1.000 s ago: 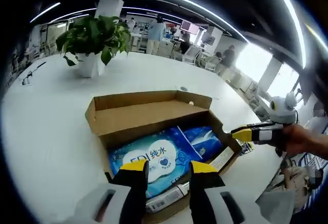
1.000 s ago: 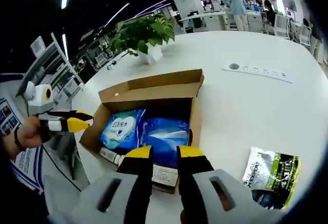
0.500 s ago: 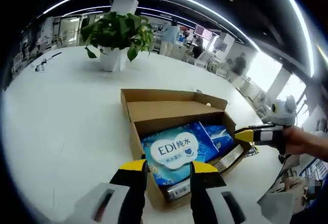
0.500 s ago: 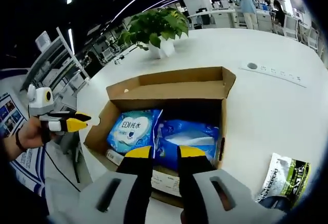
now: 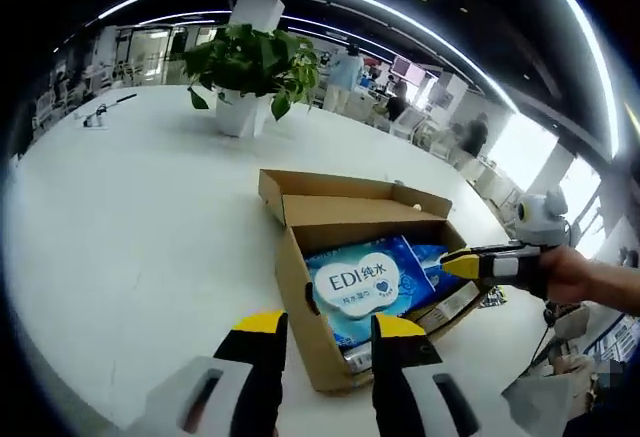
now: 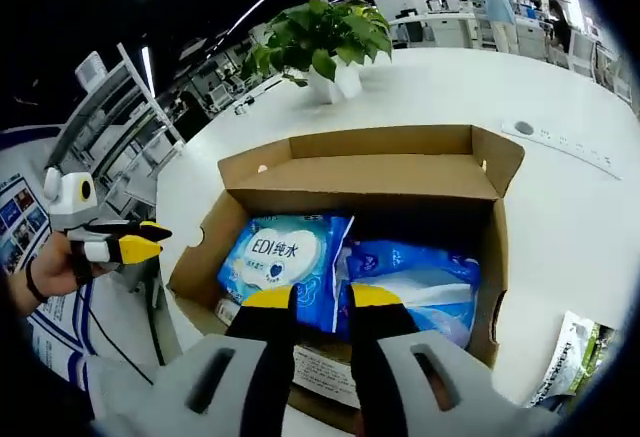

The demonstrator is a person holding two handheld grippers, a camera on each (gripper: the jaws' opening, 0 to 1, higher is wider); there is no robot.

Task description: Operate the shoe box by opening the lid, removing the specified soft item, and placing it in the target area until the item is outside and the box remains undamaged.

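An open brown cardboard box [image 5: 300, 307] sits on the white table, lid flap folded back [image 6: 380, 172]. Inside lies a soft blue-and-white wipes pack marked EDI [image 5: 362, 285] [image 6: 285, 257], with a second blue pack [image 6: 420, 277] [image 5: 430, 257] beside it. My left gripper [image 5: 328, 332] hovers open just outside the box's near corner, nothing between its fingers; it also appears held in a hand at the box's left side [image 6: 140, 240]. My right gripper [image 6: 320, 302] hangs over the box's front edge above the packs, jaws a little apart and empty. It reaches toward the box's right side [image 5: 455, 262].
A potted green plant [image 5: 250, 62] [image 6: 330, 42] stands on the table behind the box. A green-and-black pouch [image 6: 590, 357] lies on the table right of the box, and a socket strip [image 6: 570, 142] sits further back. People and desks fill the background.
The left view has drawn back and left, so the box now lies further ahead. The right view has moved closer over the box. Neither gripper's jaws have changed.
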